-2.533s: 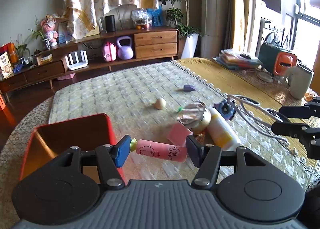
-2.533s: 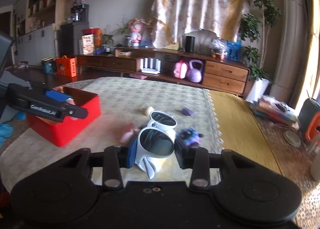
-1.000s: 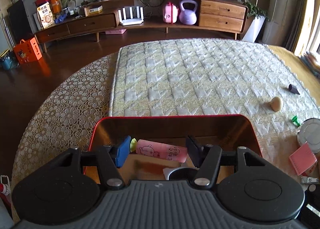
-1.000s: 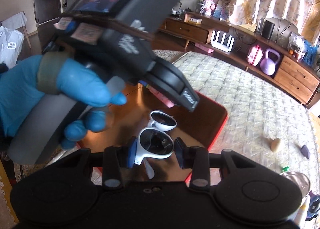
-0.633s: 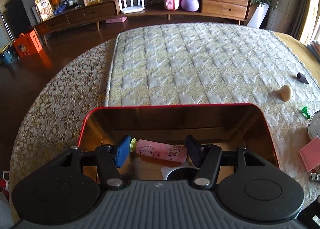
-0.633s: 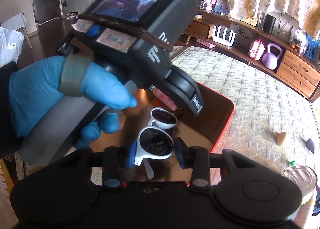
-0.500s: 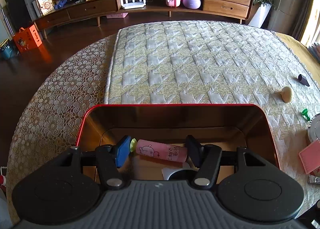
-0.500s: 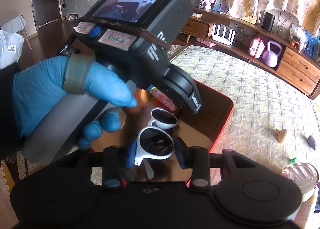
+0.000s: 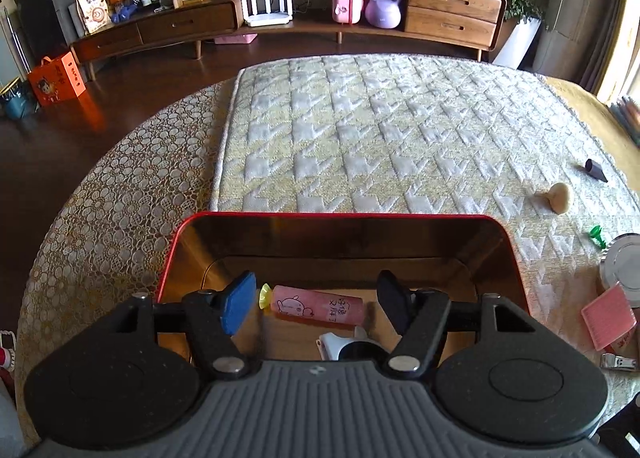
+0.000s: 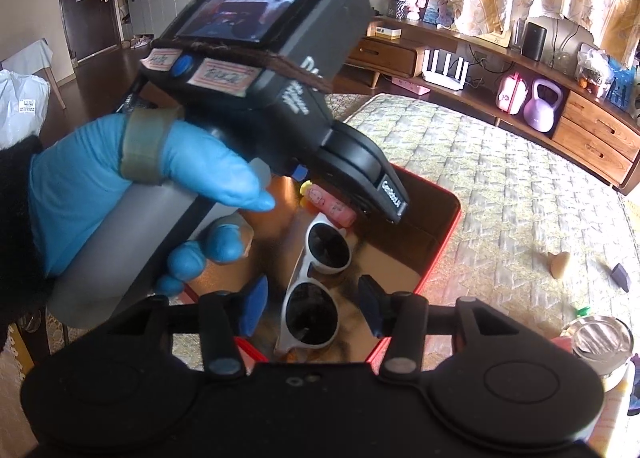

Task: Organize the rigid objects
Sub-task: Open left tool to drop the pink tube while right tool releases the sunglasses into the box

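Sunglasses lie loose in the red box between right gripper jaws, just opening. Left gripper likewise just opening around the pink tube (tube partly hidden in the right wrist view); blue-gloved hand blocks the box's left side.

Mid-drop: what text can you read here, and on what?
"GenRobot", ending blurred: side of the left gripper, whose fingers have just been opening, pink tube between them.
Unreadable: Chinese characters on that pink tube.
Blurred: striped stickers on the gripper's body.
Too small: print on the snack bag and orange bag.
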A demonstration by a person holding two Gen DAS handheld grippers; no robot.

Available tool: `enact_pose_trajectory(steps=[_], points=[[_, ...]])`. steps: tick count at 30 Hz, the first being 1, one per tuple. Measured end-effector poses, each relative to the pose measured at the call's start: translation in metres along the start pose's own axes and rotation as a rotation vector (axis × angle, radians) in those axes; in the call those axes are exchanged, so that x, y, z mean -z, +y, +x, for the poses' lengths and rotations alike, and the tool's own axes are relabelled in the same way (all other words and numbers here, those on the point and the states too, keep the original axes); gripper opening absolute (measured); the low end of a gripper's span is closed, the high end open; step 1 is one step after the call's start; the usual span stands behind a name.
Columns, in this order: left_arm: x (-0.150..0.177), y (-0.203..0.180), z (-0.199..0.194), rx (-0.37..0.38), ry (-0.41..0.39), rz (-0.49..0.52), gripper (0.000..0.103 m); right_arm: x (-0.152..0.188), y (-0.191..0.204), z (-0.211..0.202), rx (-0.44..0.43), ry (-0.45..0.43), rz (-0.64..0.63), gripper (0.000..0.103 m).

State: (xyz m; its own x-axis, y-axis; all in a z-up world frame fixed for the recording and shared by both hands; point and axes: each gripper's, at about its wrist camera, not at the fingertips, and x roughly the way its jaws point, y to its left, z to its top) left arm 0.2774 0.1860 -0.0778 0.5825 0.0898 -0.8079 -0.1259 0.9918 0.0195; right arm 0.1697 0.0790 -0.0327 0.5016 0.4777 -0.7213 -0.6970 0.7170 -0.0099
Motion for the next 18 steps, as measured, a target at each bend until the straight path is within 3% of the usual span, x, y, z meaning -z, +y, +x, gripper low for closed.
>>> enact_pose_trajectory(steps=[7, 18], points=[[0.004, -0.003, -0.029, -0.007, -0.058, 0.010, 0.067, 0.004, -0.002, -0.015, 0.008, -0.023, 0.023, 0.052], [0.017, -0.015, -0.081, 0.013, -0.151, 0.039, 0.067, 0.013, -0.010, -0.053, 0.016, -0.081, 0.058, 0.063]])
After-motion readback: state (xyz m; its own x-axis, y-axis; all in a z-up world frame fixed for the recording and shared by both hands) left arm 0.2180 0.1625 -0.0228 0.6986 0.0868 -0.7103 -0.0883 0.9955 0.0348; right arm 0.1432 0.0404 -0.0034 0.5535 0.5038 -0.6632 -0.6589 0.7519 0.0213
